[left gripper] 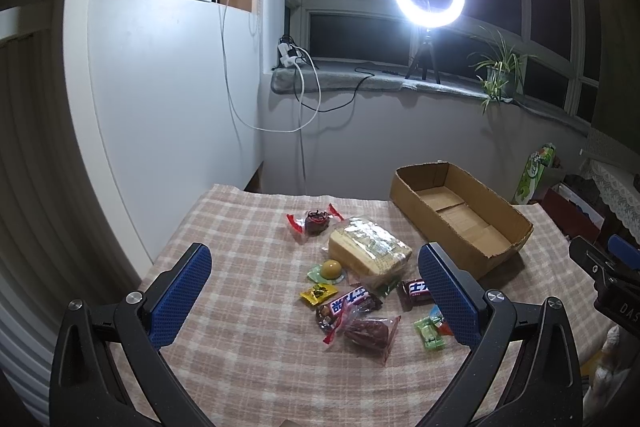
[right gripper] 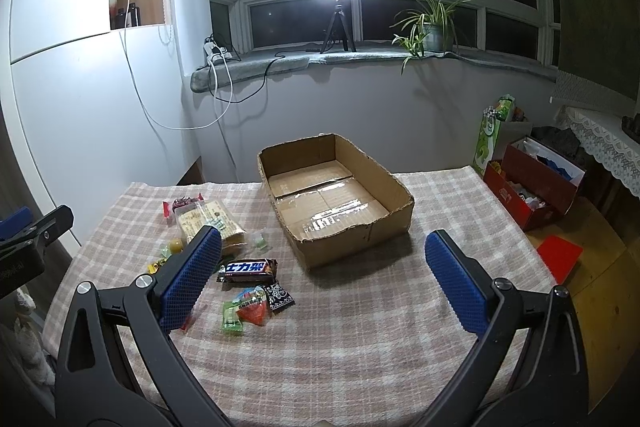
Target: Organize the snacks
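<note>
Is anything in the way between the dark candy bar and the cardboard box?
Nothing visible is. Only bare checked cloth lies between the candy bar and the open cardboard box, and the box's low front wall faces it.

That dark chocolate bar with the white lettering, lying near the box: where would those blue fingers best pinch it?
Probably across its short width, at mid-length, coming straight down from above. The chocolate bar lies flat on the checked cloth, long and narrow, its long sides mostly free. Small candies crowd its near edge, so the right gripper, already open, should avoid a low approach.
</note>
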The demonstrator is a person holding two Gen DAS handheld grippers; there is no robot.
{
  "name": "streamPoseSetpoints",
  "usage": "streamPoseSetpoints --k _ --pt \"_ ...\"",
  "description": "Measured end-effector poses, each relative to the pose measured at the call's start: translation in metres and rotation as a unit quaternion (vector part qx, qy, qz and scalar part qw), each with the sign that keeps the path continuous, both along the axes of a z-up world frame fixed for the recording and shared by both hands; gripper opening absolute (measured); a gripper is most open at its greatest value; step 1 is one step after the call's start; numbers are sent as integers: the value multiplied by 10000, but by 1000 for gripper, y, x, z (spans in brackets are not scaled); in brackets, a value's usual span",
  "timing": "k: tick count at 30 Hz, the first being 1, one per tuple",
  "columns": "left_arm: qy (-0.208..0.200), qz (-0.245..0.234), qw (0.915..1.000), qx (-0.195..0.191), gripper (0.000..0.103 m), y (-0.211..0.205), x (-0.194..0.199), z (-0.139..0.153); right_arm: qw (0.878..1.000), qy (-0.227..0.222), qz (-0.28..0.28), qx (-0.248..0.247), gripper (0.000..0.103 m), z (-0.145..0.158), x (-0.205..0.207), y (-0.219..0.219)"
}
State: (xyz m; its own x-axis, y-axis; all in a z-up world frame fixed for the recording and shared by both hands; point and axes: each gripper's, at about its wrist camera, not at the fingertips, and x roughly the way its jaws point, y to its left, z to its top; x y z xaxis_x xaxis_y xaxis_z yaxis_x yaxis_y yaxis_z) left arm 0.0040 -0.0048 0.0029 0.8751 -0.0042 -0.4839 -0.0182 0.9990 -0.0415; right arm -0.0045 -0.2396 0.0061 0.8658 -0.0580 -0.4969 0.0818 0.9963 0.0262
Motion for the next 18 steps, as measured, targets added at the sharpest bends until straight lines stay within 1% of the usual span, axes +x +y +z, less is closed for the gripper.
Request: streamPoseSetpoints --k 5,10,18 --pt "10 -8 10000 8 103 -1 0 -1 10000 6 13 -2 103 0 0 2" --pt "43 -6 10000 0 103 0 1 -3 10000 59 53 4 103 -8 0 7" --pt "133 -9 9999 -16 103 4 5 -10 9997 144 140 140 103 -16 4 5"
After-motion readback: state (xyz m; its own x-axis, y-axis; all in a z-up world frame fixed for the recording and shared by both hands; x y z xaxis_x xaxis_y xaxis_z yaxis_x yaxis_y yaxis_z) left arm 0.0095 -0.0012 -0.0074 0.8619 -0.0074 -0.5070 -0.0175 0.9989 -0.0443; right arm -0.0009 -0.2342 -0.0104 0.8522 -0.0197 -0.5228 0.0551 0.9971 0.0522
